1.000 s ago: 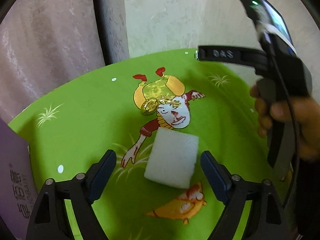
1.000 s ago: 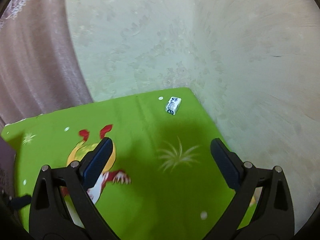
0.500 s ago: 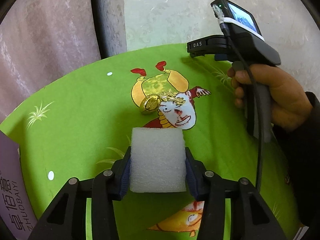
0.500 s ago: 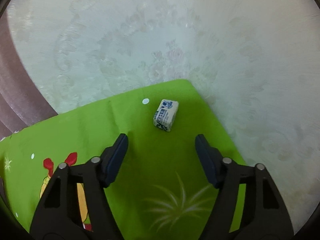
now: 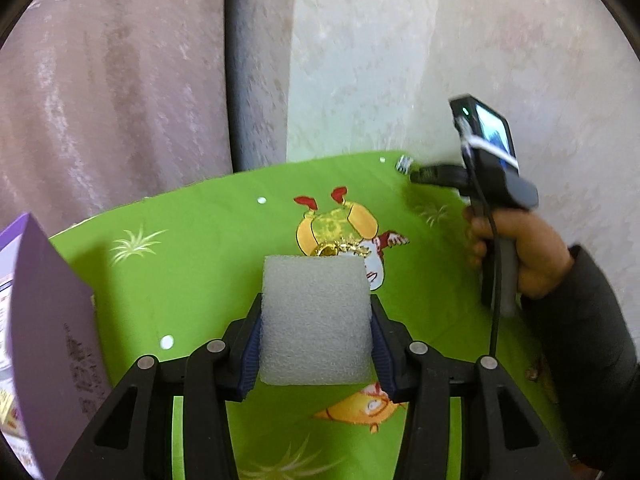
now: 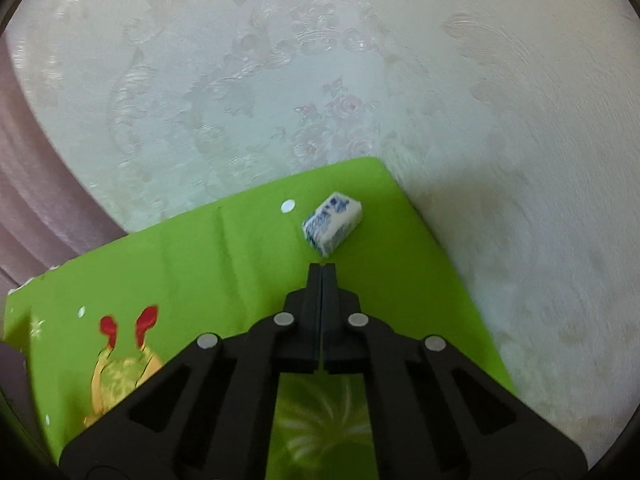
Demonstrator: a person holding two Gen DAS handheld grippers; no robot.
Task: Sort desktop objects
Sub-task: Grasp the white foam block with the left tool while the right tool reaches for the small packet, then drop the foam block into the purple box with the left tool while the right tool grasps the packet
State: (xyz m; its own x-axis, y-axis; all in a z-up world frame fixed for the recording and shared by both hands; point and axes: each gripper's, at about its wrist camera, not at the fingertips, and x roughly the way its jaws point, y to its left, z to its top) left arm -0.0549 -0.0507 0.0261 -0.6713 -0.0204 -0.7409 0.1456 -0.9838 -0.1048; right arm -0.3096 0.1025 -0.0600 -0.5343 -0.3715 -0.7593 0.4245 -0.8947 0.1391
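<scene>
**Foam gripped, candy untouched**

Our left tongs (image 5: 316, 350) clamp the white foam block (image 5: 314, 320) above the green bench (image 5: 208, 248). Only the right view shows our right tongs (image 6: 322, 266) just closed on nothing, tips just short of the blue-white wrapped candy (image 6: 332, 224).

Open green middle, crowded edges

The desk (image 5: 208, 248) lies bare across its middle and toward its far edge, leaving a claw free passage there. At the left edge an upright purple box (image 5: 52, 344) blocks the way. The far right corner is hemmed by walls (image 6: 520, 160) on two sides, and a small blue-and-white packet (image 6: 333, 224) lies there just ahead of the right claw (image 6: 322, 266), whose jaws have just been closing with nothing between them. Along the right edge a person's hand (image 5: 524, 256) and sleeve (image 5: 588, 344) fill the space. The white foam block (image 5: 314, 320) fills the left claw (image 5: 316, 344).
</scene>
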